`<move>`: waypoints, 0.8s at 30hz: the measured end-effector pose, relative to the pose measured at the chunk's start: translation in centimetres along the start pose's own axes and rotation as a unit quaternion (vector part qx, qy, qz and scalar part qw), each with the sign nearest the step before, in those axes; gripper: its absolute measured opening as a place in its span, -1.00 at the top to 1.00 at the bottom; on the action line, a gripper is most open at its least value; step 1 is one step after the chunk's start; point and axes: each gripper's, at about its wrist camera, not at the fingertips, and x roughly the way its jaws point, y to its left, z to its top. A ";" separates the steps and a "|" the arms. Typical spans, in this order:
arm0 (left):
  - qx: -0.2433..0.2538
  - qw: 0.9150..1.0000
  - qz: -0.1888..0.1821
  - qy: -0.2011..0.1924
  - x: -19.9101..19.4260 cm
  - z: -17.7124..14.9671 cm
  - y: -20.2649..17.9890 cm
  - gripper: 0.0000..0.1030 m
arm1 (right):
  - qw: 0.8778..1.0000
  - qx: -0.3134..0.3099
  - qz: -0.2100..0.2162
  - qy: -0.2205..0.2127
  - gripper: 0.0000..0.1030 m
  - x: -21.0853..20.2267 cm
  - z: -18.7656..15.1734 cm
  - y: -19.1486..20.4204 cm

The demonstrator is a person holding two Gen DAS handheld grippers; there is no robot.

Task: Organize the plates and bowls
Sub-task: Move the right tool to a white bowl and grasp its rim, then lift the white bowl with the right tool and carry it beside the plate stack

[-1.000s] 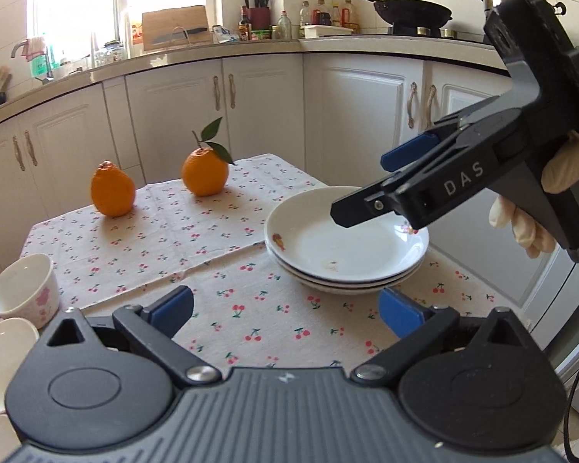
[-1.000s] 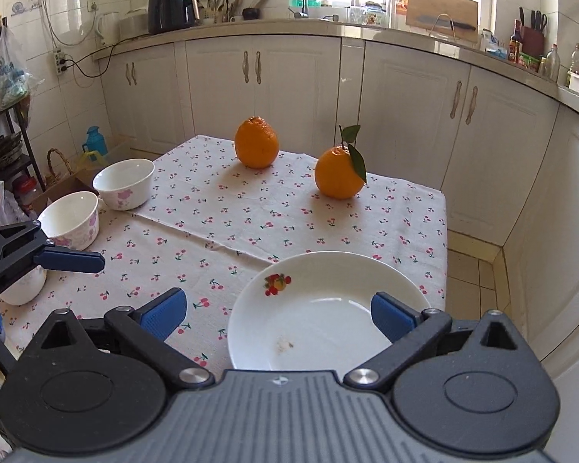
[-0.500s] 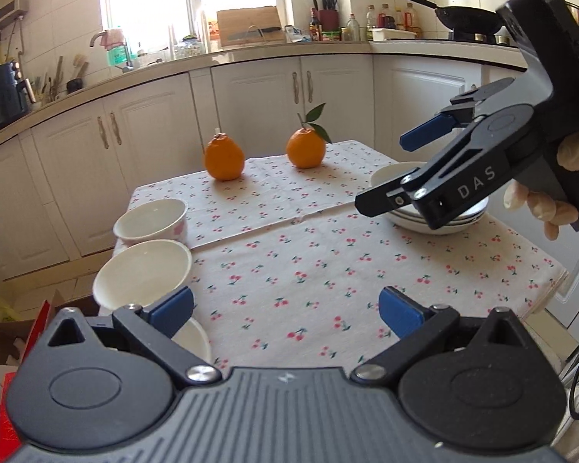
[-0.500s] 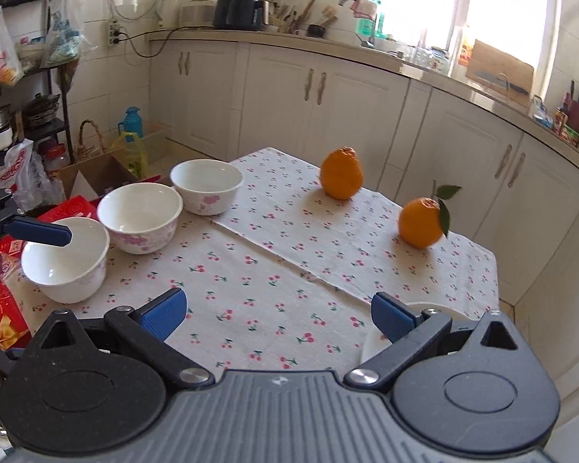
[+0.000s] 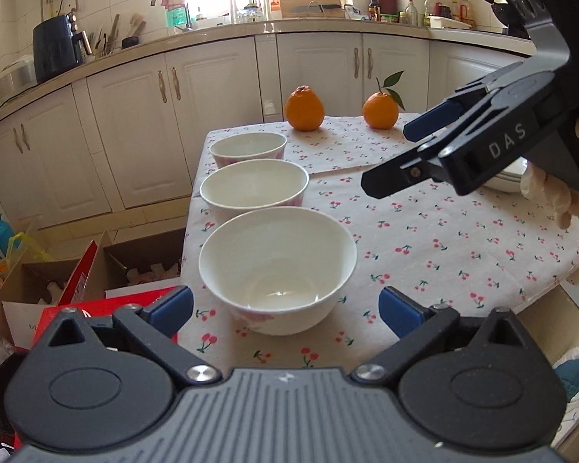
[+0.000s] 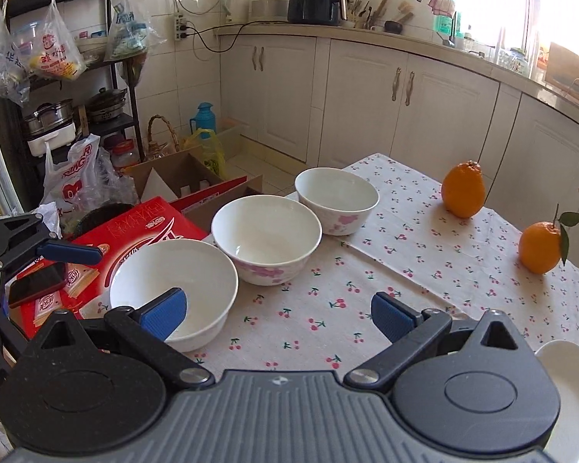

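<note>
Three bowls are set in a row along one edge of the surface (image 5: 444, 239), each standing upright and separate: the near bowl (image 5: 277, 266), the middle bowl (image 5: 254, 189) and the far bowl (image 5: 248, 149). None is nested in another, so the bowl part of the task is judged not yet done.

The plates (image 5: 507, 181) are seen stacked at the far right side of the surface in the left wrist view, largely hidden behind the right claw (image 5: 409, 154); only a white edge (image 6: 571, 393) is shown at the lower right of the right wrist view. The stack count cannot be told from these views. The plate part is judged complete or close to it.

The left claw (image 5: 285, 306) is held wide, with nothing between its jaws, directly in front of the near bowl and aligned with it. The right claw is also spread wide and empty, held above the surface near the middle of the cloth.

Two oranges (image 5: 304, 108) (image 5: 380, 110) are left at the back of the surface, well apart from the bowls; they are not task items.

Remaining work, as judged: the three bowls are to be stacked into one pile. The near bowl is the likely first pick, given the left claw position.
</note>
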 end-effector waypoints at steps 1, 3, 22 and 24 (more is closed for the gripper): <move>-0.003 1.000 -0.001 0.003 0.2 -0.3 0.5 -0.98 | 1.000 0.001 0.004 0.005 -1.00 0.5 0.1 0.3; -0.003 1.000 -0.003 0.005 0.6 -0.6 1.0 -0.97 | 1.000 0.002 0.011 0.015 -1.00 1.4 0.4 0.8; 0.014 0.999 -0.050 0.012 3.2 -0.8 1.6 -0.91 | 0.992 0.022 0.095 0.078 -0.73 6.7 1.5 2.0; 0.016 0.998 -0.052 0.012 3.2 -0.8 1.6 -0.88 | 0.991 0.023 0.100 0.082 -0.66 7.0 1.5 2.0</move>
